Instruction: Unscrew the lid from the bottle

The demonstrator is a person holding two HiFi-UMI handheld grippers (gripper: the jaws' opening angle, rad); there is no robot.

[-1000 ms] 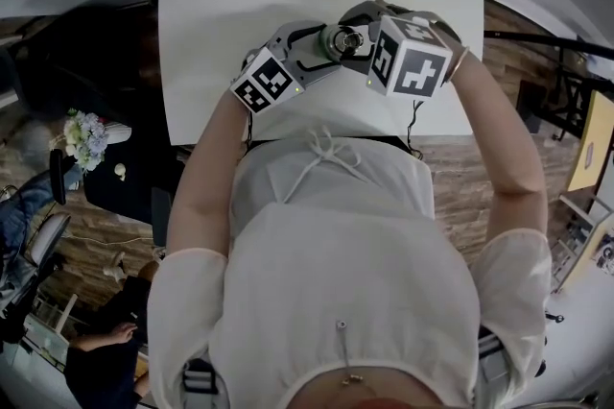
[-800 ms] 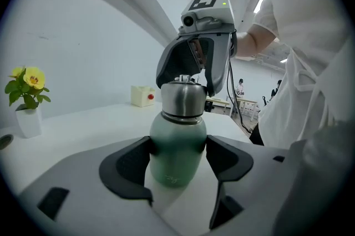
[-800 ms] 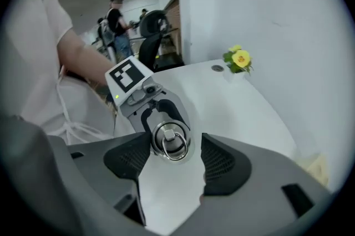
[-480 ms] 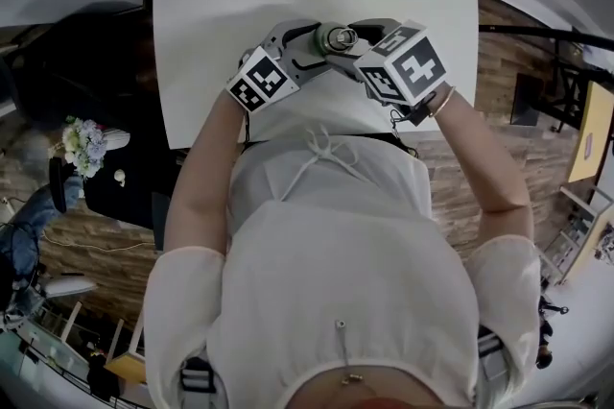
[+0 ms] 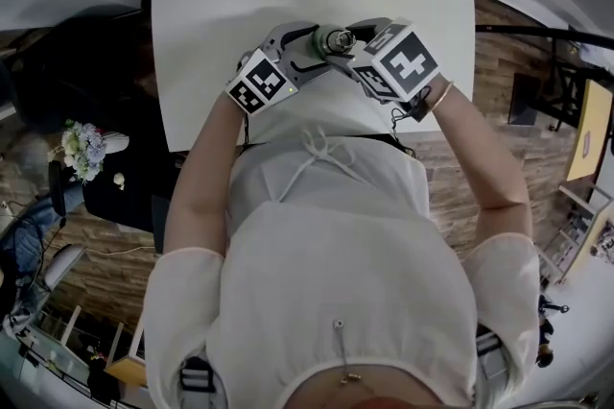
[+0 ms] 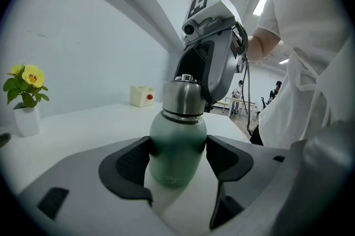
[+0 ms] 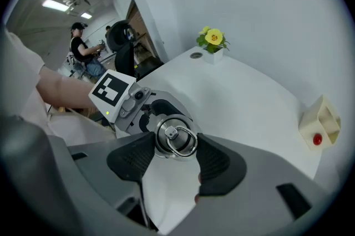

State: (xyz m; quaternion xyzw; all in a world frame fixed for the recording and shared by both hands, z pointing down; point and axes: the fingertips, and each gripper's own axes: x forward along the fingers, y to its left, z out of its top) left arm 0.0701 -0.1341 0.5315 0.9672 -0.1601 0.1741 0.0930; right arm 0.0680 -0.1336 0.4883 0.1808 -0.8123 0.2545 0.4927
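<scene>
Between the jaws of the left gripper point(image 6: 178, 145), the green bottle point(image 6: 176, 125) is standing upright on the white table point(image 6: 83, 121), and the two dark pads are pressing on its body from either side, just below the steel shoulder. That gripper is lying low and nearly level, with its jaws spread wide around the fat part of the body. This looks meant to brace the bottle so that it is not turning along with the lid. Just above those jaws, the steel lid point(image 7: 176, 139) with its wire ring is sitting on the neck, not visibly lifted. To the right, the right gripper point(image 7: 176, 147) is reaching steeply down over the top. Its jaws, at a middling spread, have just been closing with the lid between them, and both pads are touching the lid's rim on opposite sides. Coming from above is lining it up with the bottle's own axis, so a roll of the wrist is likely going to turn the lid. By this, the unscrewing is under way, with the lid gripped for a turn.
</scene>
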